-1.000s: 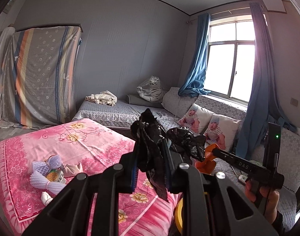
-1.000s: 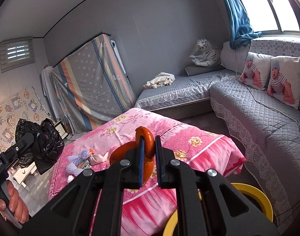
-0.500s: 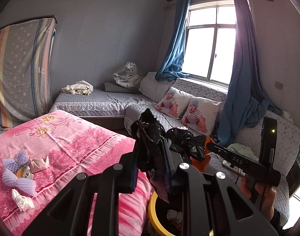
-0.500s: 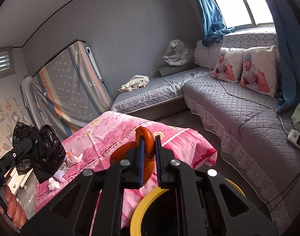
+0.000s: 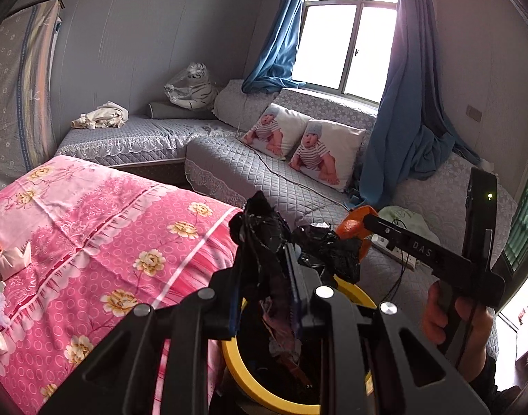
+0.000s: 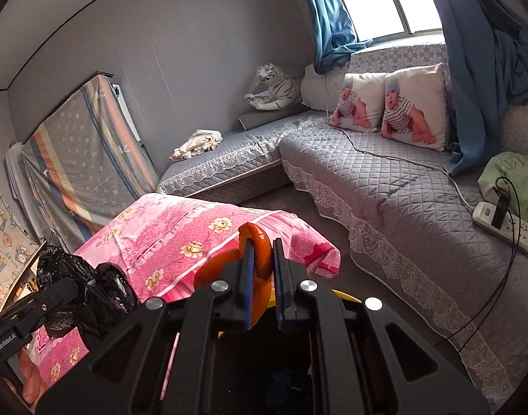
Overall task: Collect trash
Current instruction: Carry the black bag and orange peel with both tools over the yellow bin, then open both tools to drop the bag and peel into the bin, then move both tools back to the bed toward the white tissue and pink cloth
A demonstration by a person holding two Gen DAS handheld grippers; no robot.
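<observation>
My left gripper (image 5: 264, 259) is shut on a crumpled black plastic bag (image 5: 264, 231), which also shows in the right wrist view (image 6: 87, 287). My right gripper (image 6: 262, 263) is shut on a curl of orange peel (image 6: 258, 245), also seen in the left wrist view (image 5: 353, 224). Both grippers hang over a yellow-rimmed trash bin (image 5: 239, 370) with a dark inside; its rim shows behind my right fingers (image 6: 346, 295). Some trash lies in the bin, partly hidden by my left fingers.
A table with a pink flowered cloth (image 5: 91, 228) stands left of the bin, with small items (image 5: 15, 256) at its far left. A grey quilted corner sofa (image 6: 402, 186) holds baby pillows (image 6: 388, 103), a power strip (image 6: 502, 223) and a green bag (image 6: 512, 176).
Both grippers have swung right from over the pink table to above the yellow bin, still holding the black bag and the orange peel. The bin has come into fuller view below.
</observation>
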